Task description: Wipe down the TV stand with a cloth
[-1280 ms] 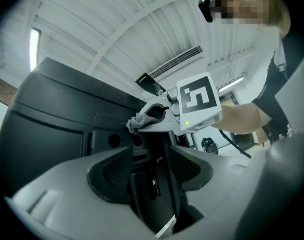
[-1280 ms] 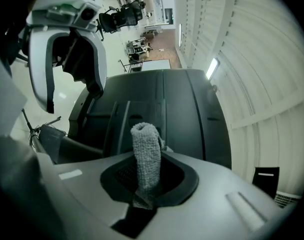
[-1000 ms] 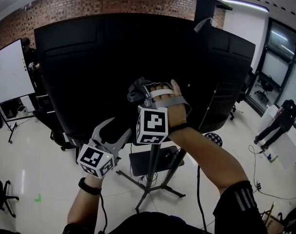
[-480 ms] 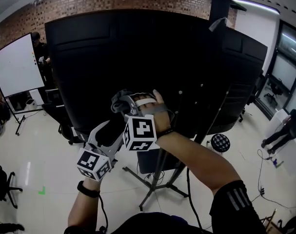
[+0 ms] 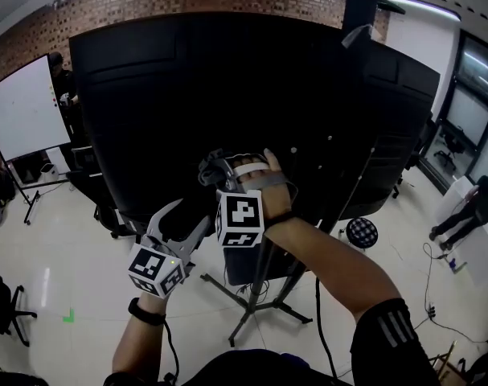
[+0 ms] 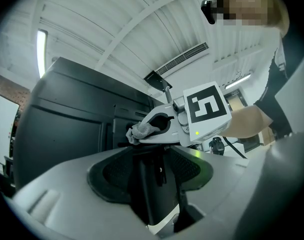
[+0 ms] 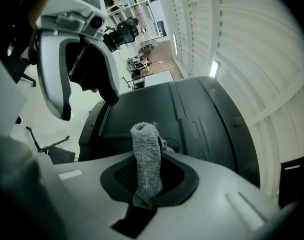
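Grey cloth (image 7: 146,156) stood bunched upright, pinched between the right gripper's (image 7: 145,176) closed jaws, black back panel of the TV (image 7: 202,116) just beyond, left gripper (image 7: 66,44) at upper left, white ribbed ceiling (image 7: 242,39) overhead.

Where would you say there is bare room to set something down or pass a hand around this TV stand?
Bare floor lies left, between the whiteboard and the stand's legs. The TV's back is open above the right gripper and its cloth. It is crowded under the TV: legs, cables and a stool.
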A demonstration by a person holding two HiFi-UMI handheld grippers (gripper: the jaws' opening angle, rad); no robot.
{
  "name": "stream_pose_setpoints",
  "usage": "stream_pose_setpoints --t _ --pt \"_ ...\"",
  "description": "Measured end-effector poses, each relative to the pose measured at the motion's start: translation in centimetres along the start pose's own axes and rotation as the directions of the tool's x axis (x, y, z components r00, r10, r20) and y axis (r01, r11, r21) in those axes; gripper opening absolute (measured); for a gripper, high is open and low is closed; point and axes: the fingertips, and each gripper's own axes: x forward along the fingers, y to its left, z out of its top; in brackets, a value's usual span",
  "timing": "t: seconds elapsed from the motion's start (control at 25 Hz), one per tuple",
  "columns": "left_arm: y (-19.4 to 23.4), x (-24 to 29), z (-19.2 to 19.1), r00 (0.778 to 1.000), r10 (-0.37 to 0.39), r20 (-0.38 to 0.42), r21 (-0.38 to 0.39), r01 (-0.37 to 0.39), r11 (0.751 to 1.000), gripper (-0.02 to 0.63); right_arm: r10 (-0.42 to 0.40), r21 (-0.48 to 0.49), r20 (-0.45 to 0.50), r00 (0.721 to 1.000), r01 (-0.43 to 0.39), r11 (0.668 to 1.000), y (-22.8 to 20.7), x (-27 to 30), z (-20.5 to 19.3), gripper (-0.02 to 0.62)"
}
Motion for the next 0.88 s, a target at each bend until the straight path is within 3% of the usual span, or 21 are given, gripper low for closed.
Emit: stream_pose_setpoints --t 0.28,0.4,0.48,0.68,0.88 --pt "-2.7 2.9 -0.4 0.997 -0.083 -0.001 -0.009 0.083 0.996 0.255 -0.026 -0.039 -0.110 0.994 0.022 0.999 -0.1 -1.0 -4.3 0.048" --pt "-3.5 3.6 -0.4 0.995 -0.102 -0.002 -0.013 0.102 0.995 0.255 -0.023 -0.027 -0.112 0.993 0.020 0.999 -0.1 -1.6 -4.8 0.048" --pt "-3.9 3.8 -0.5 0.993 -0.114 0.000 -0.012 0.114 0.993 0.255 -0.018 0.011 -0.078 0.997 0.019 1.000 -0.1 -2.4 -4.4 0.048" --pt "-4.2 4.0 0.1 0.993 -0.119 0.005 -0.012 0.119 0.993 0.255 -0.008 0.209 0.110 0.994 -0.015 0.978 -0.8 -5.7 -2.7 0.049" --pt "-5.5 4.7 0.7 0.992 -0.120 0.025 -0.003 0.121 0.993 0.255 -0.084 0.308 0.207 0.975 0.016 0.951 -3.1 -9.6 -3.9 0.049"
